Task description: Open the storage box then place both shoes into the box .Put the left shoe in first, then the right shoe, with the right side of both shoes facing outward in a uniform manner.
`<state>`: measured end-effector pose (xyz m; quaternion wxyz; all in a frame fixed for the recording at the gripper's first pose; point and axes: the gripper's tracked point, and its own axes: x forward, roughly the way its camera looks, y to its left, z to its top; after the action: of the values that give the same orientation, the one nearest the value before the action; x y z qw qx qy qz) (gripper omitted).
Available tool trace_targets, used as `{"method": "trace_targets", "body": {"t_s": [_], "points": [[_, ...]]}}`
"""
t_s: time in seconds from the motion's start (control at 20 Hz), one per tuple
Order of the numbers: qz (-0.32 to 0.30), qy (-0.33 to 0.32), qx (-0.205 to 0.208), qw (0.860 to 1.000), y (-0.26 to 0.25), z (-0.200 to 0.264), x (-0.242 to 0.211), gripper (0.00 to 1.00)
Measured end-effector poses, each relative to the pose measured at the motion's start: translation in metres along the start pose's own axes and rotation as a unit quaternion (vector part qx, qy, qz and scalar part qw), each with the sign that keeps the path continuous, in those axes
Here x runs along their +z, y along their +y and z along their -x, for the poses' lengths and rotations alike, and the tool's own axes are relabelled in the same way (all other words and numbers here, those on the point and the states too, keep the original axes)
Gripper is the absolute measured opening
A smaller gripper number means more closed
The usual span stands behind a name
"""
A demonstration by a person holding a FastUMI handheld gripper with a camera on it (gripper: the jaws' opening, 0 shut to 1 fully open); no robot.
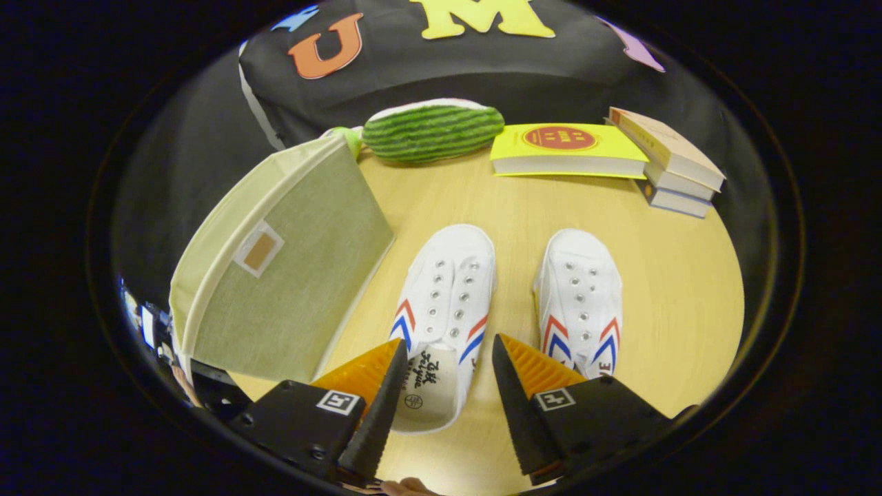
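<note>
claw (446, 358) spread wide, holding nothing, its fingers straddling the heel of the left shoe (444, 310) on the table (675, 275). right shoe (580, 303) lies alongside; closed storage box (275, 275) stands left.

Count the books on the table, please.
4. A yellow book lies flat beside the striped cushion. Three more form a stack to its right. The open tongs are near the shoes, far from them.
</note>
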<state>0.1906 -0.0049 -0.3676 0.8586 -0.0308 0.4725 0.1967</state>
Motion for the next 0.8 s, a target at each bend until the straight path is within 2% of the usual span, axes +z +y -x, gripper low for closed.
{"method": "trace_targets", "body": {"t_s": [0.1,0.15,0.25,0.3,0.35,0.45,0.55,0.65,0.8], "points": [[0.019,0.037,-0.029,0.999,-0.011,-0.009,-0.016,0.58],[0.024,0.053,-0.053,0.997,-0.019,-0.013,-0.021,0.53],[0.02,0.045,-0.047,0.998,-0.011,-0.021,-0.013,0.37],[0.024,0.034,-0.052,0.998,-0.011,-0.027,-0.008,0.25],[0.024,0.032,-0.059,0.997,-0.011,-0.024,-0.008,0.18],[0.008,0.027,-0.059,0.998,-0.009,-0.024,-0.008,0.12],[-0.031,0.017,-0.029,0.999,-0.002,-0.018,-0.002,0.06],[-0.076,0.005,0.01,0.997,0.014,-0.006,0.009,0.06],[-0.121,0.003,0.033,0.992,0.024,0.011,0.018,0.06]]}}
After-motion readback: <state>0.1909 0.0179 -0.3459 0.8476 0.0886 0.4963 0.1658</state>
